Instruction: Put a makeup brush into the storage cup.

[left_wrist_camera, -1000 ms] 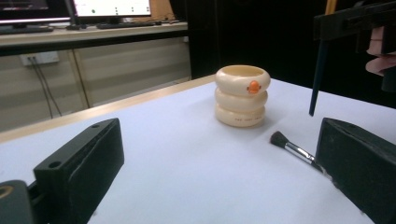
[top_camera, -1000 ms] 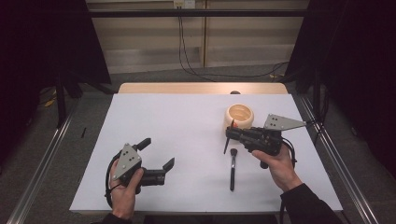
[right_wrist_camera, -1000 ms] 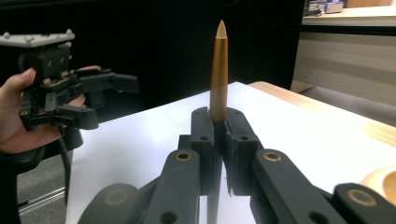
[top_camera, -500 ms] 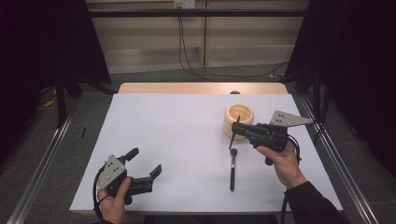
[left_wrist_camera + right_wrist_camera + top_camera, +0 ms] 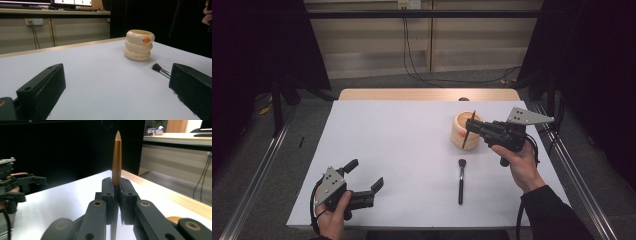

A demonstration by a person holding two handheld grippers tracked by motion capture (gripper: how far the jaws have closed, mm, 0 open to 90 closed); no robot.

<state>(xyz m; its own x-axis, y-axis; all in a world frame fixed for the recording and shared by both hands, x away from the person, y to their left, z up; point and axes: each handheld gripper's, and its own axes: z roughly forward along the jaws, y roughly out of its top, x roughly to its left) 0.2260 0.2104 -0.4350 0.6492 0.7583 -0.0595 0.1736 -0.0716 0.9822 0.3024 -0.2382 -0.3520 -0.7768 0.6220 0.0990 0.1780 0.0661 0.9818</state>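
Observation:
My right gripper [image 5: 471, 126] is shut on a thin brush [image 5: 469, 131] and holds it nearly upright, right by the cream ringed holder [image 5: 458, 131]. In the right gripper view the brush's golden handle [image 5: 116, 157] rises from between the closed pads of that gripper [image 5: 117, 192]. A second brush [image 5: 460, 180], black with a silver ferrule, lies on the white table in front of the holder. My left gripper [image 5: 366, 173] rests open and low near the front left. Between its jaws, the left gripper view shows the holder [image 5: 139, 45] and the lying brush [image 5: 160, 70].
The white table sheet [image 5: 402, 145] ends in a wooden strip at the far edge [image 5: 427, 94]. Metal rails run along both sides of the table [image 5: 259, 170]. Cables hang from the back wall [image 5: 407, 45]. The holder's rim [image 5: 173, 219] peeks below my right jaws.
My right gripper has lifted the brush and carried it a little farther back beside the holder. My left gripper sank toward the front left edge, then stayed still.

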